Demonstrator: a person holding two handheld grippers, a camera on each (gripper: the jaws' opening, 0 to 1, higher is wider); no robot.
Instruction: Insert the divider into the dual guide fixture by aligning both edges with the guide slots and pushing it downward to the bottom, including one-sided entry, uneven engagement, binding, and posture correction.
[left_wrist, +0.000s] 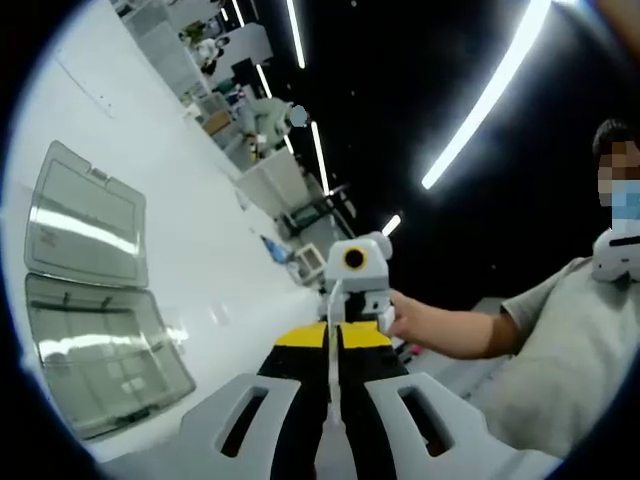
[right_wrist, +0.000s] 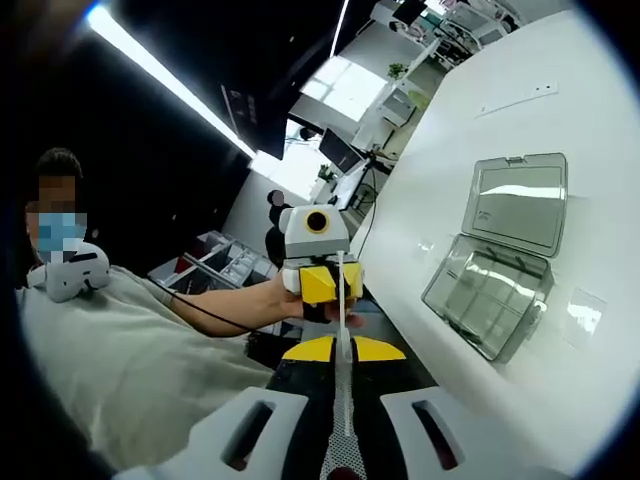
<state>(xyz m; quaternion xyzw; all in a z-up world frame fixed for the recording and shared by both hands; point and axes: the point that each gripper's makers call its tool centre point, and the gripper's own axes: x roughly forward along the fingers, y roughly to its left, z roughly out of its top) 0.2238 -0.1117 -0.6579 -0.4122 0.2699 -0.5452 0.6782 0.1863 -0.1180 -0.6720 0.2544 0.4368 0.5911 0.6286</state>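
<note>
- Above the white table (left_wrist: 200, 250), both grippers face each other, the left gripper (left_wrist: 333, 400) and right gripper (right_wrist: 345, 395) each clamped on one end of the thin divider (right_wrist: 345, 350).
- Well apart from them, the clear open case (right_wrist: 500, 270) lies on the table; no slot is engaged yet.
- Next, the divider likely needs lowering level toward the guide slots.

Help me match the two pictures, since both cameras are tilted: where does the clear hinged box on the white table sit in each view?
Left gripper view: the clear hinged box lies open at the left edge, on the white table, left of the thin divider.
Right gripper view: the same box lies open at right of centre, right of the divider.
Shared landmark: the divider, pinched edge-on between both grippers' jaws.
</note>
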